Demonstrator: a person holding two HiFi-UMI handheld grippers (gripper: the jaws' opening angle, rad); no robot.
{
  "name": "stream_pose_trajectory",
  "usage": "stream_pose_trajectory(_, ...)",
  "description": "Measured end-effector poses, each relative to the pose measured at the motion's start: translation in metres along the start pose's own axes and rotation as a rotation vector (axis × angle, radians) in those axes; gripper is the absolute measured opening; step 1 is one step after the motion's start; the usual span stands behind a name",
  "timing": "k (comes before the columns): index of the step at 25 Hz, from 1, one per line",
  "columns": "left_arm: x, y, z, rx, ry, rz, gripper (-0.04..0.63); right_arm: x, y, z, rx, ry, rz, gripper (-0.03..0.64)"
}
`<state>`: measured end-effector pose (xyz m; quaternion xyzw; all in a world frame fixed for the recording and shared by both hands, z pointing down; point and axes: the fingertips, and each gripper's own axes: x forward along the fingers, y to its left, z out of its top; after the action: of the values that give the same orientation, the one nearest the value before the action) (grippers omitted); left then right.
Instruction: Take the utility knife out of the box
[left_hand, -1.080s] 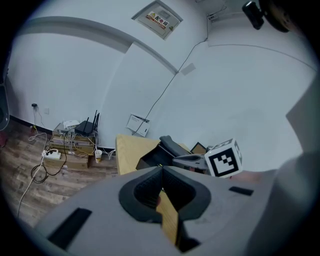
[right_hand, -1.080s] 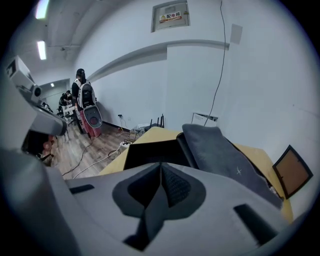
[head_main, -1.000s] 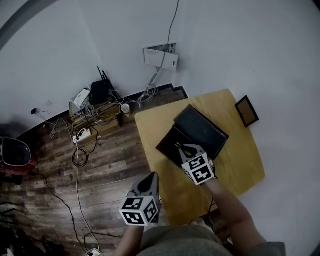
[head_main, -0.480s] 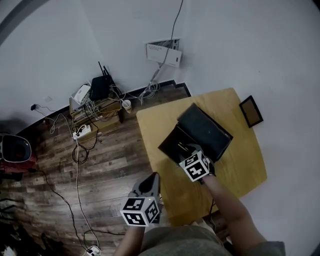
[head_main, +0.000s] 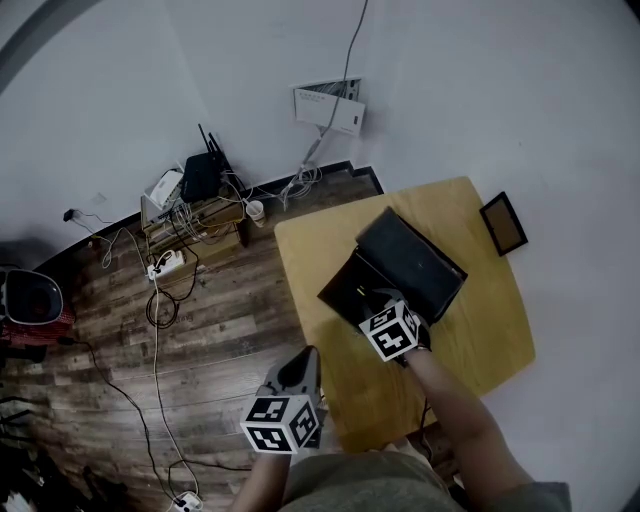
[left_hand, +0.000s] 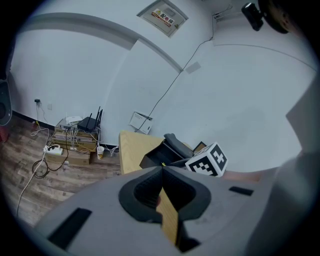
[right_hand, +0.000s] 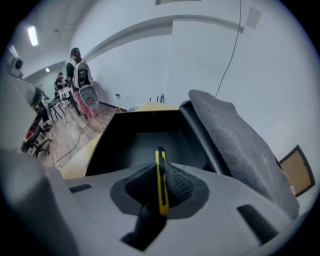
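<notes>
Box (head_main: 405, 255) on table (head_main: 310, 250), router (head_main: 200, 182) left of table

Open black box (head_main: 410, 258), yellow table (head_main: 482, 322), wooden floor (head_main: 220, 325)

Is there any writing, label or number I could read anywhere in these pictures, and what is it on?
No text can be read anywhere.
Rectangular wall sign with a yellow and red strip: print too blurred.
White flat box on the wall: markings too small.
Black-and-white patterned cubes: square patterns only, no letters or numbers.
</notes>
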<state>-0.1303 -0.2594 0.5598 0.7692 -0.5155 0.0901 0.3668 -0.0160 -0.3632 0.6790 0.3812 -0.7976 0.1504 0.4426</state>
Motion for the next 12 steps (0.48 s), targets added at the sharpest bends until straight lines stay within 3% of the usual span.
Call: stream_pose_trajectory(12, -0.012, -0.01, -0.001, 0.004, -0.026, 0.013, 0.005, -0.022, -0.002, 0.005, -0.015, -0.048, -0.017, 0.04)
